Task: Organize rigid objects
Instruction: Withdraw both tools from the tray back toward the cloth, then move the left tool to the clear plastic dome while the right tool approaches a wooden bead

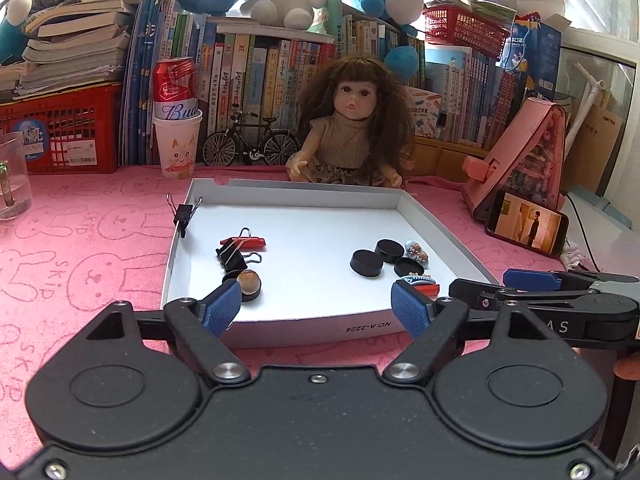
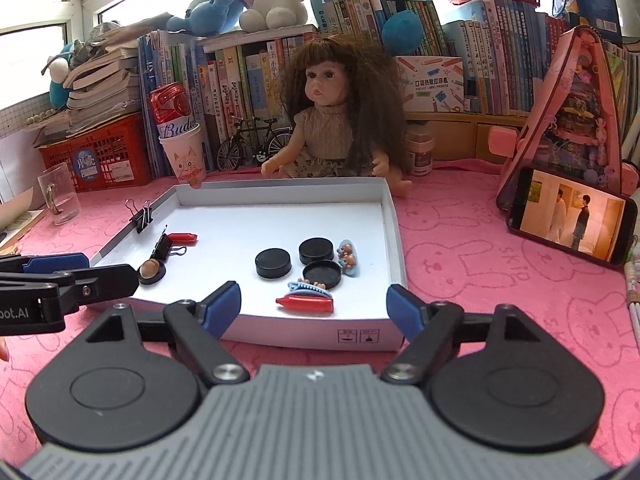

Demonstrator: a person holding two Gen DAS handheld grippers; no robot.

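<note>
A shallow white box lid (image 1: 280, 192) (image 2: 396, 240) lies on the pink cloth. In it are black round caps (image 1: 366, 263) (image 2: 273, 263), two binder clips (image 1: 234, 258) (image 2: 162, 246), a third clip on the left rim (image 1: 184, 214) (image 2: 141, 218), two red tubes (image 1: 250, 242) (image 2: 306, 304), a blue hair clip (image 2: 306, 289), a bear charm (image 1: 416, 252) (image 2: 347, 258) and a cap with a brown bead (image 1: 249, 283) (image 2: 151, 270). My left gripper (image 1: 318, 306) is open and empty at the lid's near edge. My right gripper (image 2: 314, 306) is open and empty at the near right edge.
A doll (image 1: 352, 120) sits behind the lid. A phone (image 1: 526, 222) leans on a pink case at the right. A paper cup with a can (image 1: 178, 144), a model bicycle (image 1: 250, 144), a glass mug (image 1: 12, 176), a red crate and books line the back.
</note>
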